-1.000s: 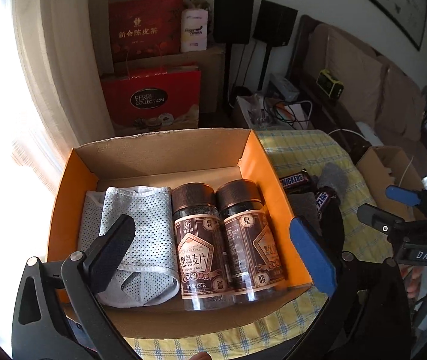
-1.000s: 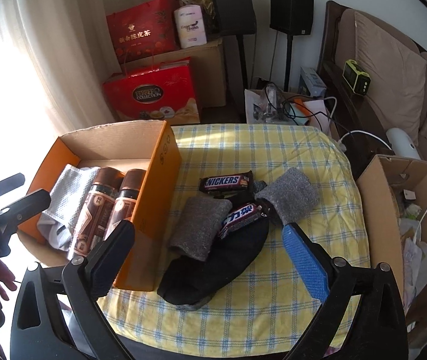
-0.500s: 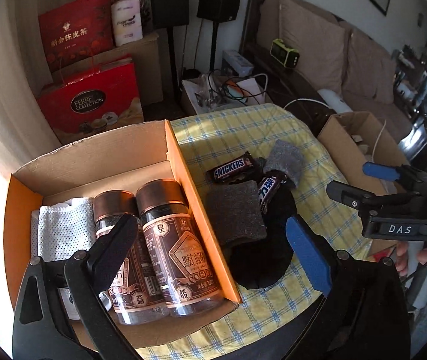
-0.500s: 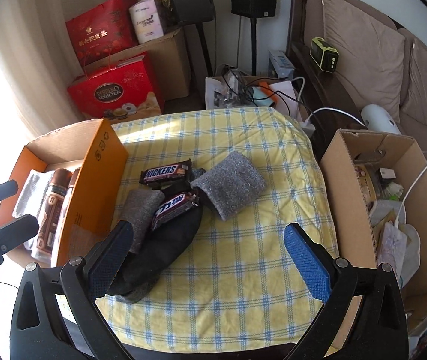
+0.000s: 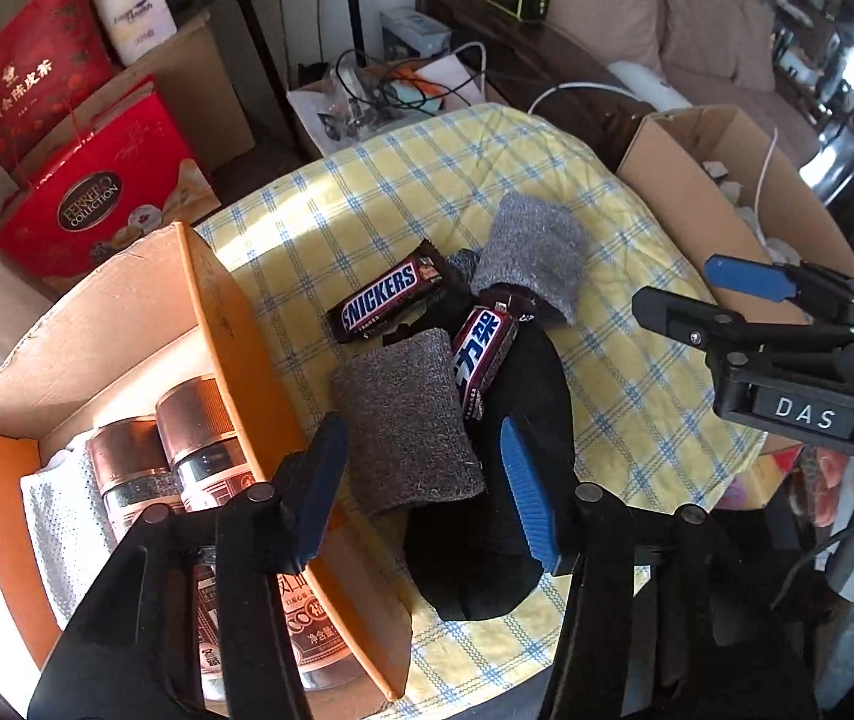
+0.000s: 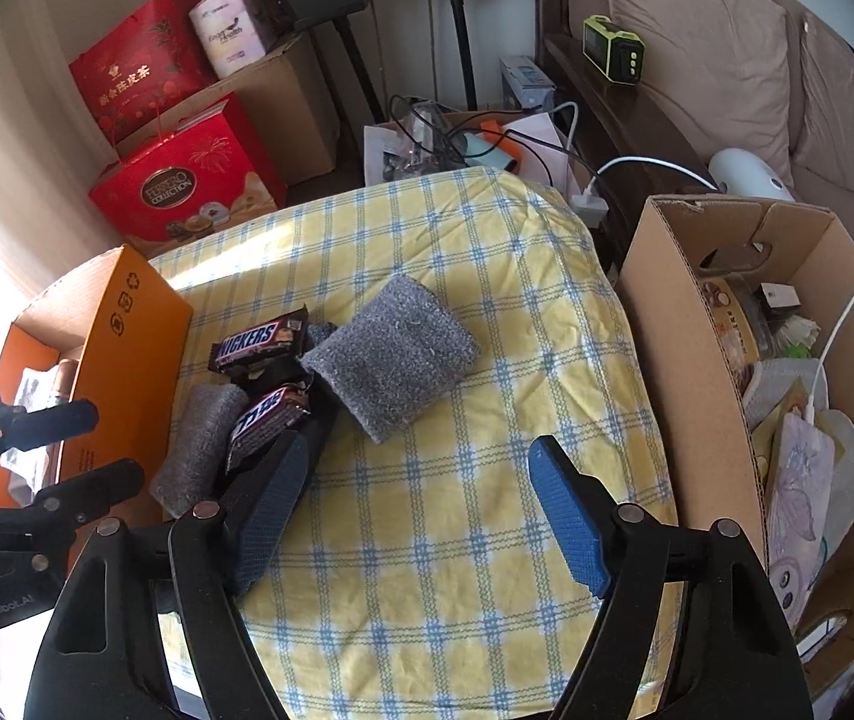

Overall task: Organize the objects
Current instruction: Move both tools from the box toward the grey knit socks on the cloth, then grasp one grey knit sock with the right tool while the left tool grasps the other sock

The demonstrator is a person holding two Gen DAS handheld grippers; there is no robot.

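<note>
Left gripper hovering above the dark grey cloth, jaws half-spread and just been closing, cloth framed between the pads but not pressed. Right gripper over bare yellow checked tablecloth, jaws fairly wide, just been closing, nothing between them. Orange box at the left holding two brown-capped jars beside a white mesh cloth. Just right of the box: Snickers bar, second candy bar lying on a black cloth, light grey cloth farther right. Open cardboard box at the far right.
</note>
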